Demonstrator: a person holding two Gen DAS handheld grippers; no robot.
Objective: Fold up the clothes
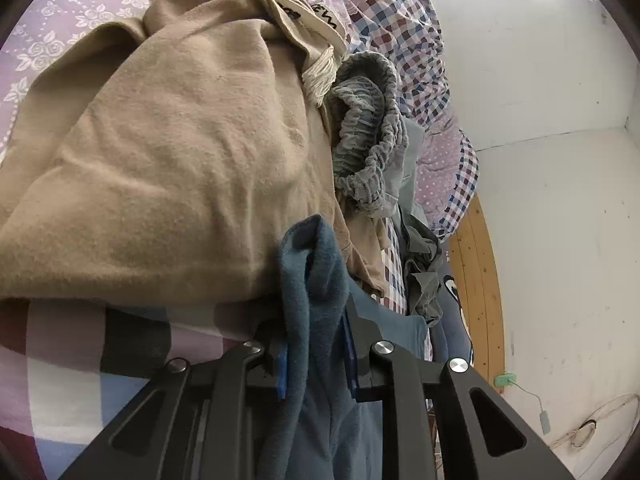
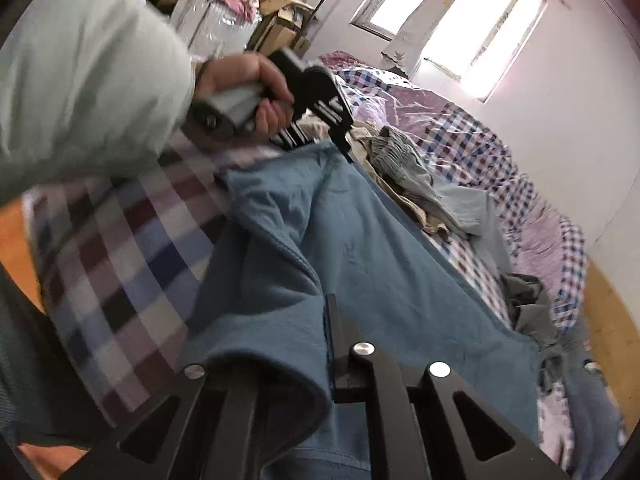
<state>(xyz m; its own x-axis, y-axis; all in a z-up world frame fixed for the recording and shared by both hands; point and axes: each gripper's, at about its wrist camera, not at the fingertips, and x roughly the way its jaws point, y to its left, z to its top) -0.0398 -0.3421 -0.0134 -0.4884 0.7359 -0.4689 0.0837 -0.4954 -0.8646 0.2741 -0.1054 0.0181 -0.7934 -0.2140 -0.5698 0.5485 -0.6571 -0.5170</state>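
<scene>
the soft blue fleece garment (image 2: 360, 240) drapes limp over the checked bed's (image 2: 120, 248) near edge, light and floppy. the left gripper (image 1: 314, 344) pinches a bunched hem; the right gripper (image 2: 296, 364) clamps another edge. grip hems, well apart.

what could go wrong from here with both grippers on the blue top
1. The left gripper pinches only a bunched edge of the blue garment; the fleece may slip out under tension.
2. The tan garment and grey elastic-waist piece lie right beside that grip, so a lift could drag them along.
3. The right gripper holds a rolled hem, which may fold in crooked.
</scene>
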